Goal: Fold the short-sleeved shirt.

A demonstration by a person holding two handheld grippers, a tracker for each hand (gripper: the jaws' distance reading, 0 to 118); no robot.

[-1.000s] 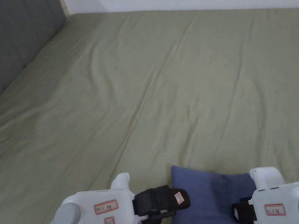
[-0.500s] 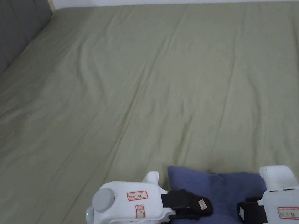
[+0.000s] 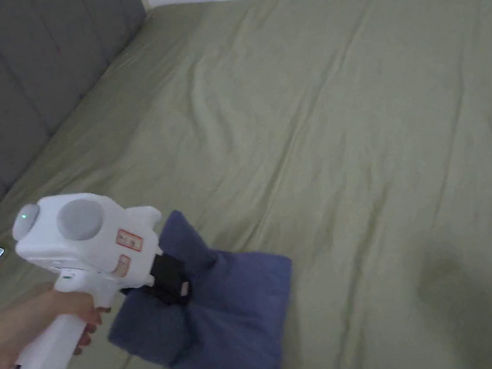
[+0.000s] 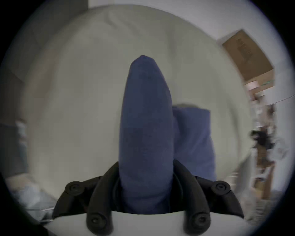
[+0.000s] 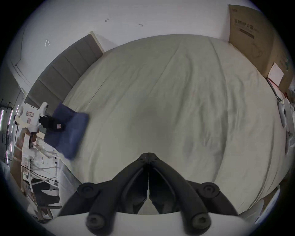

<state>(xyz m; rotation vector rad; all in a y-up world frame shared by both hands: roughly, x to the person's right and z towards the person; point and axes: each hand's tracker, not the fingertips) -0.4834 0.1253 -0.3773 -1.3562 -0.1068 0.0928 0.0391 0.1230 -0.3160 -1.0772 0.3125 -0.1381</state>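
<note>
One blue short-sleeved shirt (image 3: 225,311) lies folded into a thick, soft bundle with rounded edges in the lower left of the head view, on the olive-green bed sheet (image 3: 337,136). One corner of it rises in a peak beside the left gripper (image 3: 174,283), whose two black jaws are clamped on a fold of the cloth; in the left gripper view that fold (image 4: 146,127) stands up between the jaws in the middle of the frame. The right gripper (image 5: 148,155) sits at the bottom centre of its own view, jaws pressed together with nothing between them, well apart from the shirt. Two grippers, one hand (image 3: 53,314) at the left edge.
</note>
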